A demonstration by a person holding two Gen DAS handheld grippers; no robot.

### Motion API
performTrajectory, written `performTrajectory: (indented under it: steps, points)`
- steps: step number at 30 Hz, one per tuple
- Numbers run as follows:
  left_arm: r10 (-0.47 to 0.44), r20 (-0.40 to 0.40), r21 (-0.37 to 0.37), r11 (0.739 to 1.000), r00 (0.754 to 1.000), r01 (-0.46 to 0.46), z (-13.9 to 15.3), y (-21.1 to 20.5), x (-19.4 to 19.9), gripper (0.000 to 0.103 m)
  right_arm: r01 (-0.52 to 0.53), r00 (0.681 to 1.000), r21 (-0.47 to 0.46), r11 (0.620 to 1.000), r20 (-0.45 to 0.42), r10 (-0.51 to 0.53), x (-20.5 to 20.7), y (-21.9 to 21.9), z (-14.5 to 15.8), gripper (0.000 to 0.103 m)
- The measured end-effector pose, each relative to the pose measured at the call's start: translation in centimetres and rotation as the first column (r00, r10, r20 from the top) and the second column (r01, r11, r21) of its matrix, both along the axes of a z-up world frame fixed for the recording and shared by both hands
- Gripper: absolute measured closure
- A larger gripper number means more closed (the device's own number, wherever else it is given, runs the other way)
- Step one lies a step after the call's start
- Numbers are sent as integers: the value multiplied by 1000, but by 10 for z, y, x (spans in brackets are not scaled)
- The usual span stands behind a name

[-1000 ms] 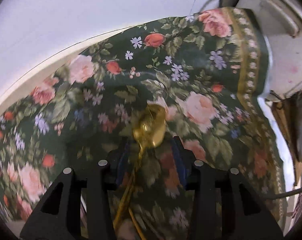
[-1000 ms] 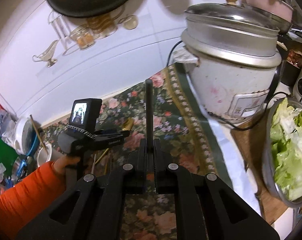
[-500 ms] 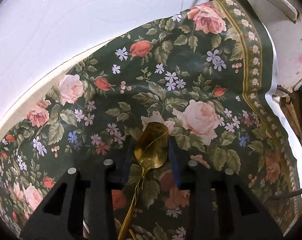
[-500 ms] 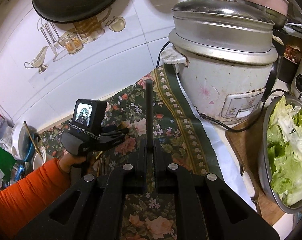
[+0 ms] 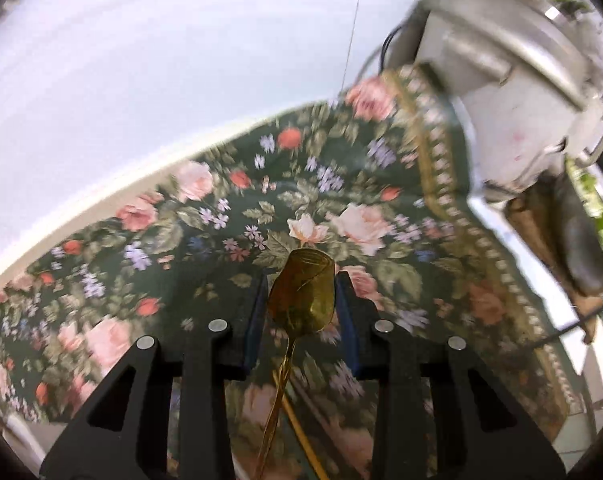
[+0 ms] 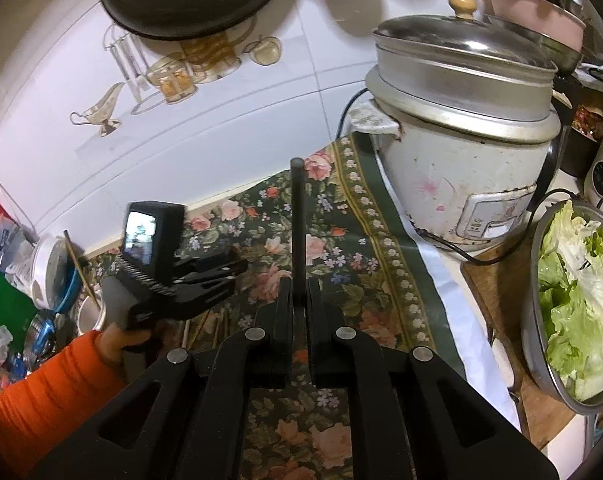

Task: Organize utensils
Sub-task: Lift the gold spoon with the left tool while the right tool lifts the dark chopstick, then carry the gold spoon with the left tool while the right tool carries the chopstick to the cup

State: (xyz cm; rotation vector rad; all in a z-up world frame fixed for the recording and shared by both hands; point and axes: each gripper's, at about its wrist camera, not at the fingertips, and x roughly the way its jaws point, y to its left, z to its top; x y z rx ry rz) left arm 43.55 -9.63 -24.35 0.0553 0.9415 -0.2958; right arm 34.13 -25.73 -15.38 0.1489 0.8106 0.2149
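A gold spoon lies between the fingers of my left gripper, bowl forward, handle running back under the camera, over the dark floral cloth. The jaws stand wide apart on either side of the bowl; I cannot see them press it. A second thin gold utensil lies on the cloth below. My right gripper is shut on a black rod-like utensil handle that stands upright. The left gripper also shows in the right wrist view, held by a hand in an orange sleeve.
A white rice cooker with a metal lid stands at the cloth's right edge, its cord trailing. A metal bowl of lettuce sits on a wooden board at the right. A cup with chopsticks and clutter are at the left. A tiled wall is behind.
The left gripper has risen and tilted up, so more wall and the rice cooker show; the spoon stayed between its fingers. The right gripper drew back slightly, still holding the black handle.
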Motion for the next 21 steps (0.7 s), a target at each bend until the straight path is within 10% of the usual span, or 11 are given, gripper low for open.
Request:
performTrajectory:
  steps: [21]
  points:
    - [76, 201, -111, 992, 977, -55, 108, 73, -125, 70, -128, 989, -22, 992, 78, 129, -29, 82, 30, 98]
